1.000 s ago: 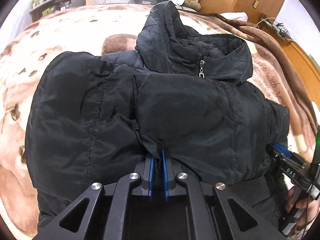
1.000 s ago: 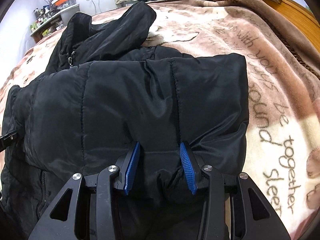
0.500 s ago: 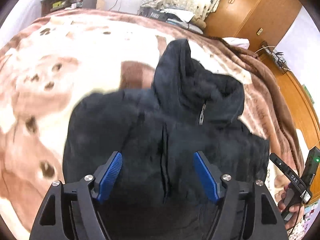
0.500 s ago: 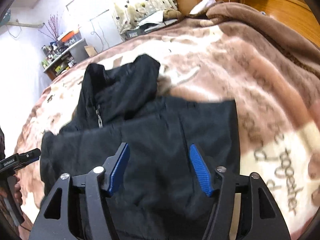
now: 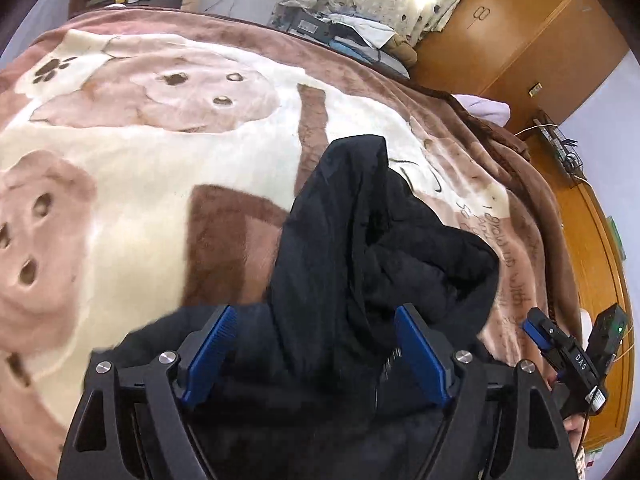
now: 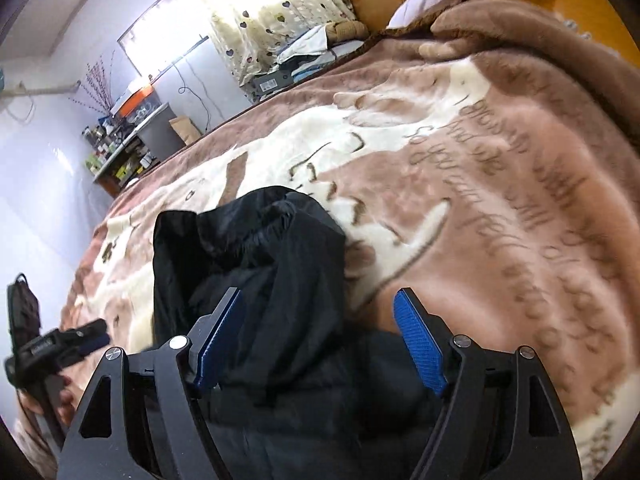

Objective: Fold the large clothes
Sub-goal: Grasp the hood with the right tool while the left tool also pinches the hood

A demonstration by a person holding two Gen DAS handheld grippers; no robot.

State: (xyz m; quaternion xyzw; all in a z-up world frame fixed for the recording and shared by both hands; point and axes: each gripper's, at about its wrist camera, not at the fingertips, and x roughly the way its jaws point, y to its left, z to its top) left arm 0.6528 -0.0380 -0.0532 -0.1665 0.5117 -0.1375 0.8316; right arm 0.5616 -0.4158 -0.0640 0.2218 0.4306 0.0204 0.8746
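Observation:
A black padded jacket [image 5: 360,272] lies folded on the bed, its hood and collar pointing away from me; it also shows in the right wrist view [image 6: 260,264]. My left gripper [image 5: 316,356] is open and empty, raised above the near part of the jacket. My right gripper [image 6: 320,340] is open and empty, raised above the jacket's right side. The right gripper also shows at the right edge of the left wrist view [image 5: 560,348], and the left gripper at the left edge of the right wrist view [image 6: 64,344]. The jacket's near part is hidden under the gripper bodies.
A brown and cream bear-print blanket [image 5: 140,152] covers the bed [image 6: 500,200]. A wooden wardrobe [image 5: 512,40] stands at the back right. Cluttered shelves [image 6: 128,144] stand at the far left wall. Boxes and clothes [image 5: 340,28] pile beyond the bed under a curtained window.
Both grippers let go of the jacket, opened wide and lifted up and back. The jacket stays folded on the bed and looks smaller and farther below.

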